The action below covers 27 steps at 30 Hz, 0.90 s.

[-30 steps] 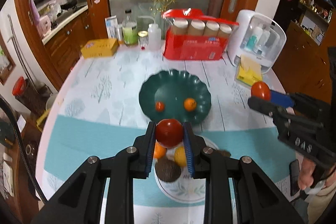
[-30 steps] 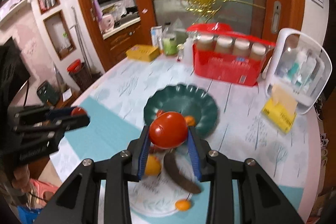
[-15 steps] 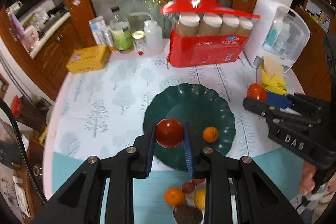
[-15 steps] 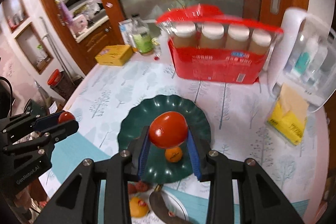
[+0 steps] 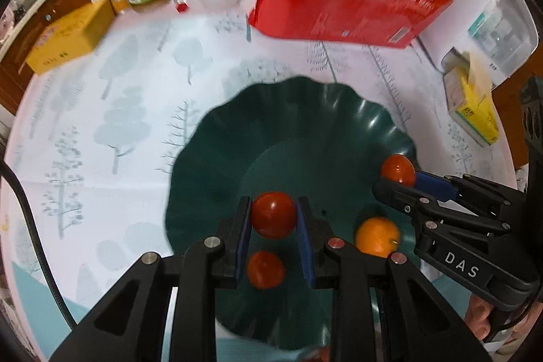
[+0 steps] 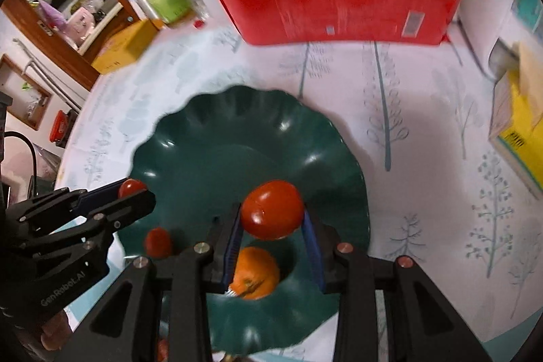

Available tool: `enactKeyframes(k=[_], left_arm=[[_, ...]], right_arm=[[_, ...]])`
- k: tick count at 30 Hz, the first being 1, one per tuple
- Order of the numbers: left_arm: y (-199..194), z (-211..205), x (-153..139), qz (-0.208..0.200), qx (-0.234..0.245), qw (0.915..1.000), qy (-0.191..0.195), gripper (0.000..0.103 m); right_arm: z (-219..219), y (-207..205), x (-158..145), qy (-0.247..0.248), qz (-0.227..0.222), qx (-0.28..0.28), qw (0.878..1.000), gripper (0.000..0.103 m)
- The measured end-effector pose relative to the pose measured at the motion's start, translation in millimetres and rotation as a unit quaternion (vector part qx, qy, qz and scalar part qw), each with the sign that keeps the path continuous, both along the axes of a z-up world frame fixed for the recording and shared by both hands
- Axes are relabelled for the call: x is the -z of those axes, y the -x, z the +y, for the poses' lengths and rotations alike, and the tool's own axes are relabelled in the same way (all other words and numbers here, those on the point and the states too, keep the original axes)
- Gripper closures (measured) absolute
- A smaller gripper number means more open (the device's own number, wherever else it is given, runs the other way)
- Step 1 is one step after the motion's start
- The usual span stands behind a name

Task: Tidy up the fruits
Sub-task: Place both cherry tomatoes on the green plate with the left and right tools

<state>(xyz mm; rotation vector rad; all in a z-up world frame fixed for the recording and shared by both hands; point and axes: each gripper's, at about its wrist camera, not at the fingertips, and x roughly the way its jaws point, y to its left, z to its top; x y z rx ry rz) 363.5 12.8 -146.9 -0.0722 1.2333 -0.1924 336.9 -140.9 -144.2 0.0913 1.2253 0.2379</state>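
Green scalloped plate (image 5: pixel 217 158) lying under left gripper (image 5: pixel 274 219), jaws clamping a small red tomato (image 5: pixel 273 214); loose tomato (image 5: pixel 265 269) and orange (image 5: pixel 377 235) sitting in plate | right view: right gripper (image 6: pixel 272 221) pinching larger red tomato (image 6: pixel 272 214) above orange (image 6: pixel 254 273); step judged: delivering; next: lowering, spreading jaws clear of fruit.

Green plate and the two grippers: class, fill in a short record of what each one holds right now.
Left gripper: shut on a small red tomato
Right gripper: shut on a larger red tomato
Position: both over the green plate
On plate: one orange, one small red fruit
Plate rests on: tree-print tablecloth
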Motion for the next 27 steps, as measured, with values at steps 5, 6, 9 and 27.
enactKeyframes(k=[5,6,9,27], left_arm=[[-6.6,-5.4,20.7,0.003,0.004,1.0000,0.006,0.079],[-8.1,-6.3,22.3,0.004,0.005,1.0000,0.005,0.079],[-8.9,-8.5,26.4,0.004,0.007,1.0000,0.001,0.079],[14.0,5.8,-12.2,-0.044,-0.008,0.9988,-0.020,0.031]], right_arm=[[2.7,-3.2,14.3,0.004,0.000,-0.006,1.000,0.068],[4.0,-3.8,15.8,0.009,0.000,-0.008,1.000,0.068],[10.0,-3.6,21.0,0.023,-0.005,-0.018,1.000,0.068],[9.5,12.8,-8.3,0.024,-0.040,-0.025,0.999,0.057]])
